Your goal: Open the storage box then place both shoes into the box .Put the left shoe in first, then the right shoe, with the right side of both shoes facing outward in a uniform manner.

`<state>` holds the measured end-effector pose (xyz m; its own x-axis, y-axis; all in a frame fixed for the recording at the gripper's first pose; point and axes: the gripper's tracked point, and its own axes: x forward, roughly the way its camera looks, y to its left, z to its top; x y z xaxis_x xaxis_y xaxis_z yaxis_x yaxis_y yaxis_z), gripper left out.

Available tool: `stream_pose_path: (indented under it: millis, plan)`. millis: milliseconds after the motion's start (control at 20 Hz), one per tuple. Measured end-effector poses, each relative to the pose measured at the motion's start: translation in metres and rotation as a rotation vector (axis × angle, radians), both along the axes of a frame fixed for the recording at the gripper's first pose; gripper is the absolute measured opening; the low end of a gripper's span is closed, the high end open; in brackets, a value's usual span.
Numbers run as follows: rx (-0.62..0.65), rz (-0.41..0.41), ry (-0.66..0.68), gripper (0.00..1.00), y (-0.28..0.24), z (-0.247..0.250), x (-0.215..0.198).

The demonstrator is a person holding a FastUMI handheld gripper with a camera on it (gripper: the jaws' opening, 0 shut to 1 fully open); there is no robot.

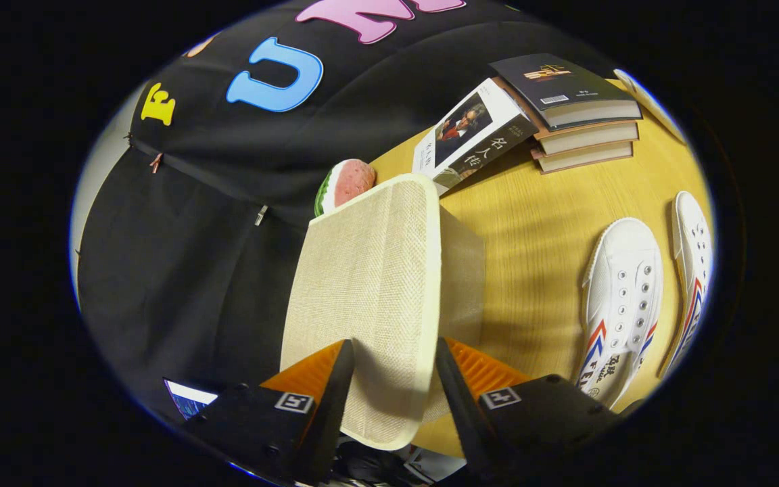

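The gripper [393, 379] has its two fingers clamped on the lid [369, 297] of the storage box, one finger pressing on each face of the near edge, so the panel stands between them. The lid is a flat, rounded-corner panel of coarse woven cream fabric with a smooth pale border, and its long axis runs straight ahead from the fingers. Just behind it shows a cream fabric wall of the box [462, 277], mostly hidden by the lid, so the inside cannot be made out. The box stands on a table [538, 223] of smooth yellowish wood with a fine grain. To the right of the box, well apart from it, lie two white canvas shoes with metal eyelets and red and blue stripes: the nearer shoe [623, 297] and the outer shoe [694, 270], side by side, their long axes running roughly along the fingers' line; the outer one is partly cut off. Beyond the lid's far end peeks a rounded plush toy [347, 184], pink with a green and white rim. Farther on, a paperback book [470, 135] leans against a stack of books [575, 111].
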<state>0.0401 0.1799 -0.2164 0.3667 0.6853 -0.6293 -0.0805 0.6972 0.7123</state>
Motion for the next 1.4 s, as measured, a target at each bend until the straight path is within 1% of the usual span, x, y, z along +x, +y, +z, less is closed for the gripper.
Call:
stream_pose_path:
  millis: [50,150,200,300,350,450,500,550,600,750,850,1100,1250,1400]
  plan:
    - [0.002,0.004,0.015,0.58,0.002,0.000,0.000]
    - [0.005,-0.004,0.064,0.43,0.007,0.000,-0.002]
    - [0.009,-0.012,0.080,0.37,0.008,0.001,-0.001]
    - [-0.001,-0.004,0.099,0.28,0.008,0.001,-0.002]
    - [-0.011,-0.015,0.101,0.24,0.006,0.003,-0.002]
    - [-0.026,0.000,0.084,0.11,0.005,0.003,-0.002]
    - [-0.037,0.016,0.064,0.10,0.005,0.004,-0.001]
    - [-0.049,0.038,0.052,0.07,0.005,0.004,-0.004]
    - [-0.057,0.047,0.047,0.07,0.005,0.006,-0.006]
    - [-0.036,0.046,0.049,0.07,0.011,0.018,-0.007]
    - [-0.047,0.052,0.026,0.06,0.014,0.027,-0.007]
    - [0.010,0.042,-0.042,0.06,0.031,0.078,0.003]
    - [0.041,0.065,-0.078,0.06,0.053,0.110,0.006]
    - [0.077,0.101,-0.110,0.06,0.090,0.138,0.005]
